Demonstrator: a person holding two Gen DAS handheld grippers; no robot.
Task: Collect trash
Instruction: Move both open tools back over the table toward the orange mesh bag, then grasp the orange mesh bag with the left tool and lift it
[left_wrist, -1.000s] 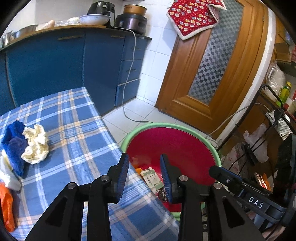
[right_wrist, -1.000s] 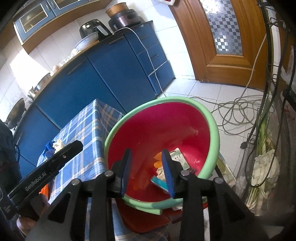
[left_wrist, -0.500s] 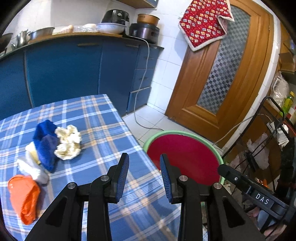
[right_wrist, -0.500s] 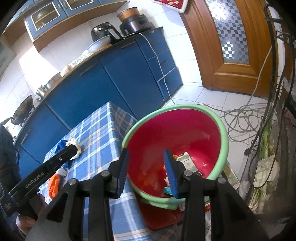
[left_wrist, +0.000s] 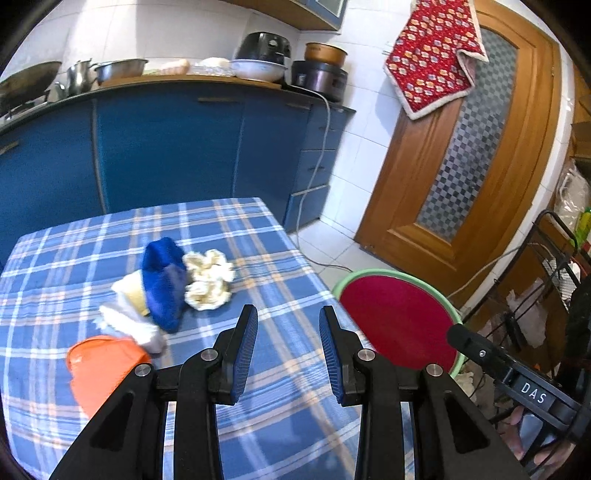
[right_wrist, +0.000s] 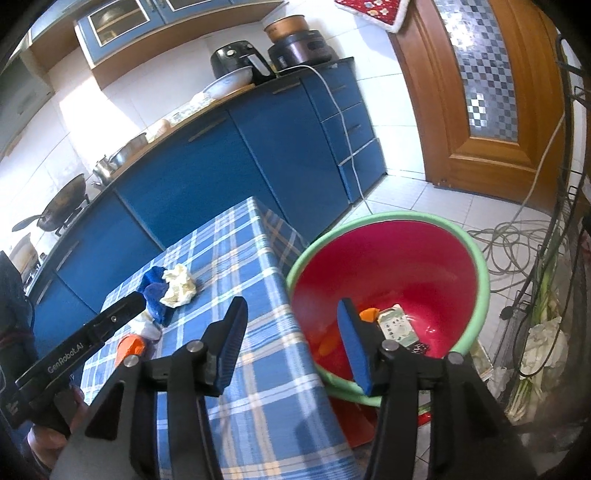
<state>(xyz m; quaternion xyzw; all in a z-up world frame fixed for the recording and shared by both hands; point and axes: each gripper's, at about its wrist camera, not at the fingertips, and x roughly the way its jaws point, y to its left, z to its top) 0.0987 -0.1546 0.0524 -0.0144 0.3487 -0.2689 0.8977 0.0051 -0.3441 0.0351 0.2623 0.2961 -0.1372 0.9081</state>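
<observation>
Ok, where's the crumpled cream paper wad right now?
The crumpled paper wad lies on the checked tablecloth, touching the right side of the blue cloth in the left wrist view, left of the red basin beside the table.

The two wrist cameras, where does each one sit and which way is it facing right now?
Left wrist: on the left tool, looking down over the plaid table at the trash pile; empty, parted fingers, the right tool's side.
Right wrist: on the right tool, jaws opening and empty, facing the table edge and red basin; the left tool, a hand.
Shared: table, pile, basin, blue cabinets, door.
</observation>
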